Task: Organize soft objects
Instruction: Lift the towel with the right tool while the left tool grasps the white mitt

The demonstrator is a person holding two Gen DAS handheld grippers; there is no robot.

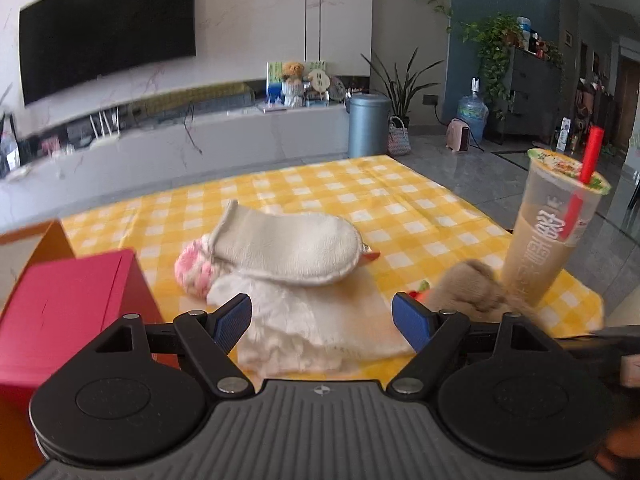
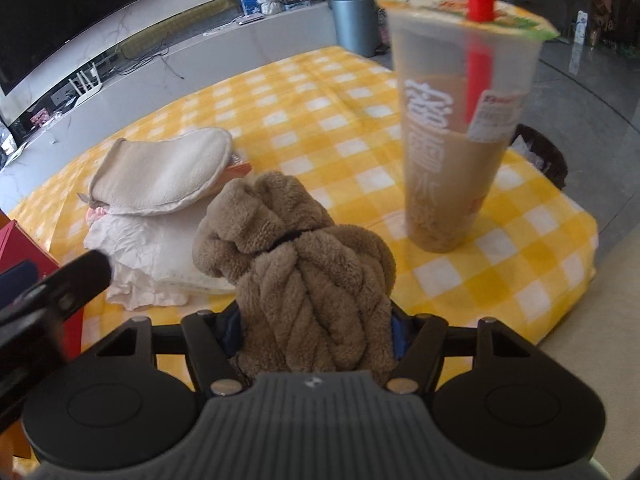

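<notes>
Left wrist view: my left gripper [image 1: 322,322], jaws wide and empty, above a crumpled white cloth [image 1: 316,332]. Beyond it, a cream mitt [image 1: 288,248] overlapping a pink-and-white knit piece [image 1: 192,272]; red box [image 1: 60,304] at left.

Right wrist view: my right gripper [image 2: 316,336] clamped on a brown plush twist [image 2: 296,248], beside the milk tea cup [image 2: 460,120]. Yellow checked tablecloth [image 2: 320,92] beneath.

Progress: early, I judge; the pile is unsorted.

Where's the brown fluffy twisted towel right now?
The brown fluffy twisted towel is clamped in the right tongs, low centre in the right wrist view, left of the tall plastic milk tea cup and right of the white cloth.
</notes>
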